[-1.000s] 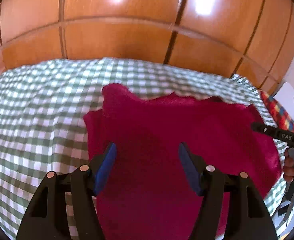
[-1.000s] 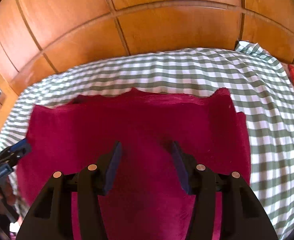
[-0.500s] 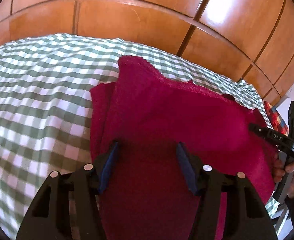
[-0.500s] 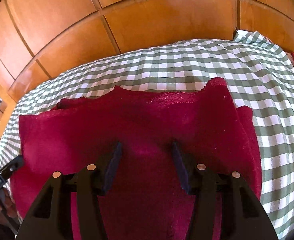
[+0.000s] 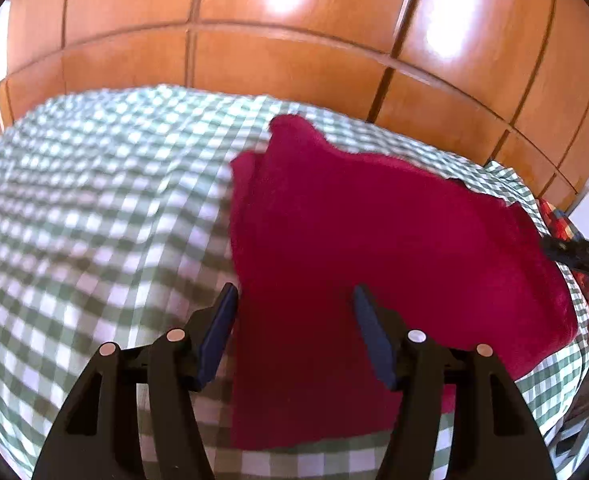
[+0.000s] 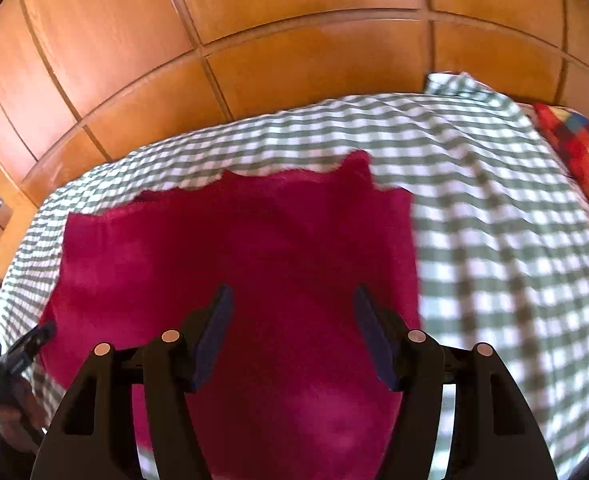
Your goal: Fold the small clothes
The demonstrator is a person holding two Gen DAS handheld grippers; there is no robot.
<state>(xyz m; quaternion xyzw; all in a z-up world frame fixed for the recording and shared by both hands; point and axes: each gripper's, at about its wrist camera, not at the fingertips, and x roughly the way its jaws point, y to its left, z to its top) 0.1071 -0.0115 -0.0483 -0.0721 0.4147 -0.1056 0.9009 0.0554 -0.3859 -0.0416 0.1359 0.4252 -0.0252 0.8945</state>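
A red cloth [image 5: 374,248] lies flat on a bed with a green checked sheet [image 5: 94,208]. The left claw [image 5: 294,320] is open and holds nothing; it hangs over the cloth's left edge. The right claw [image 6: 292,320] is opening over the cloth's right part, with nothing pinched between its pads. Brown wooden doors [image 6: 294,40] stand behind the bed.
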